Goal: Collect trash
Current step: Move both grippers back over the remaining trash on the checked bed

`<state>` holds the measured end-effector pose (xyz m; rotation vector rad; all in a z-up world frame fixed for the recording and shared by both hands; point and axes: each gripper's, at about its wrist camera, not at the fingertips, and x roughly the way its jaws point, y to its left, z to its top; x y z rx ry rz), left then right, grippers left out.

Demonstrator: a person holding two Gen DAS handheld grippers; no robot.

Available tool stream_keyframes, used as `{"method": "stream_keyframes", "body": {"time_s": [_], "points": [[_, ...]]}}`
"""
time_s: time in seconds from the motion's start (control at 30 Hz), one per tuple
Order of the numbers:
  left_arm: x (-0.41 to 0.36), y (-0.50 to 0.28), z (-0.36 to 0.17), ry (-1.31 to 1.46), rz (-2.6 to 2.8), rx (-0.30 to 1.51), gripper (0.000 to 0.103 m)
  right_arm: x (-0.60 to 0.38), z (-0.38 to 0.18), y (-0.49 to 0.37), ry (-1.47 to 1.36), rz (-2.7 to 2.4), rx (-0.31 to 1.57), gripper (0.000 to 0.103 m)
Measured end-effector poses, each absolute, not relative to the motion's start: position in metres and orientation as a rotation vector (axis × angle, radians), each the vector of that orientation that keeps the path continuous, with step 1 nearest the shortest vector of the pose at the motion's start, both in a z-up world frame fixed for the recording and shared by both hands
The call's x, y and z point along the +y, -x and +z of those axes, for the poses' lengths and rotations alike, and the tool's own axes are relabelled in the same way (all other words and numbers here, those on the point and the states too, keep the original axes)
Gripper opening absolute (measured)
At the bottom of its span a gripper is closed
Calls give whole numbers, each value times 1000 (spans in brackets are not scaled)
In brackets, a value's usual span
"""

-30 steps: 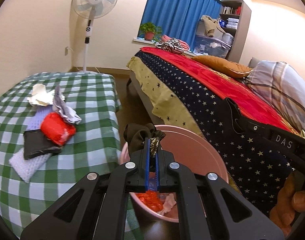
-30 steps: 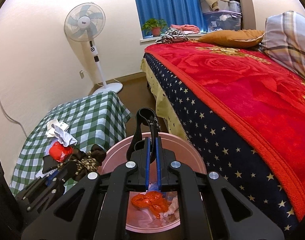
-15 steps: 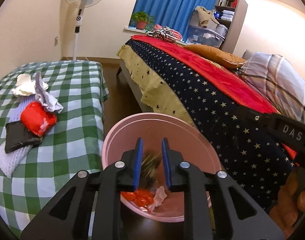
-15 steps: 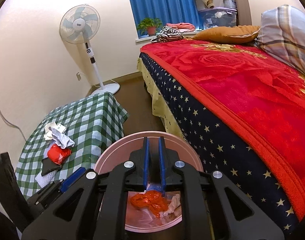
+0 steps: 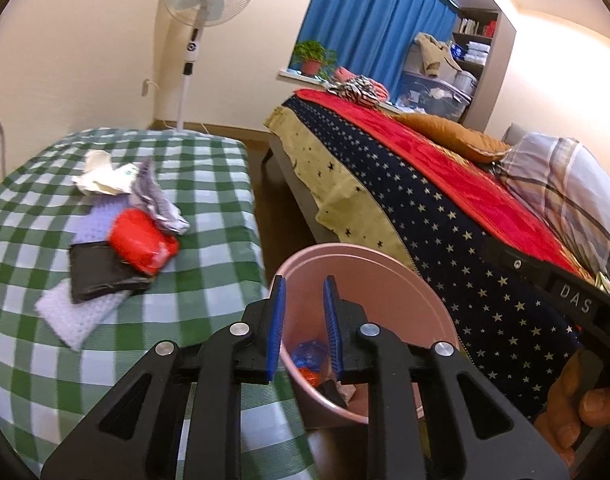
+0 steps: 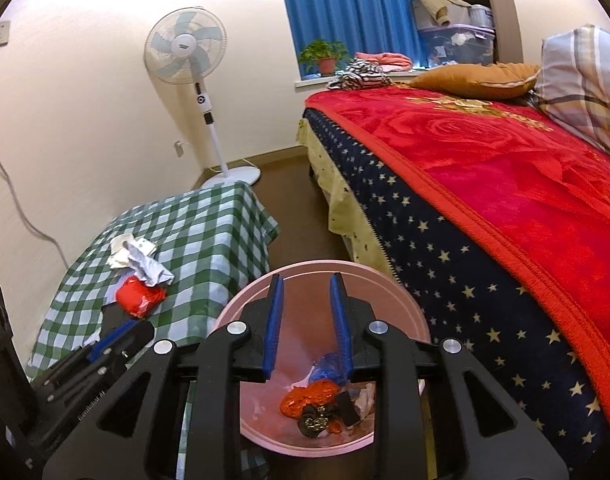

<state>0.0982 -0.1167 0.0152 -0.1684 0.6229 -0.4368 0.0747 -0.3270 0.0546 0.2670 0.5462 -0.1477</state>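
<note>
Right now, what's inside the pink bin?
Pink bin holds an orange bag, blue wrapper, dark leopard-print scrunchie, a black piece and white scraps; anything underneath is hidden.

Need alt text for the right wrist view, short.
The right gripper, jaws opening and empty, hangs over a pink bin holding scraps. More trash lies on a checked table left; bed right.
</note>
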Motion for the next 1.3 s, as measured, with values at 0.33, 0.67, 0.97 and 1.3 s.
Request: {"method": "stream_keyframes", "body": {"time_s": [0.33,0.67,0.97,1.3], "points": [[-78,-94,16,200,-374,614,19,-294,61,-78,-249,-75,537,26],[-25,-104,4,255,-250,627,19,-252,54,-105,-214,14,553,26],[12,-117,-11,345,-141,648,19,-224,39,-135,-220,95,583,26],[26,-136,-26,430,-130,681,19,-201,24,-158,-211,167,592,26]]}}
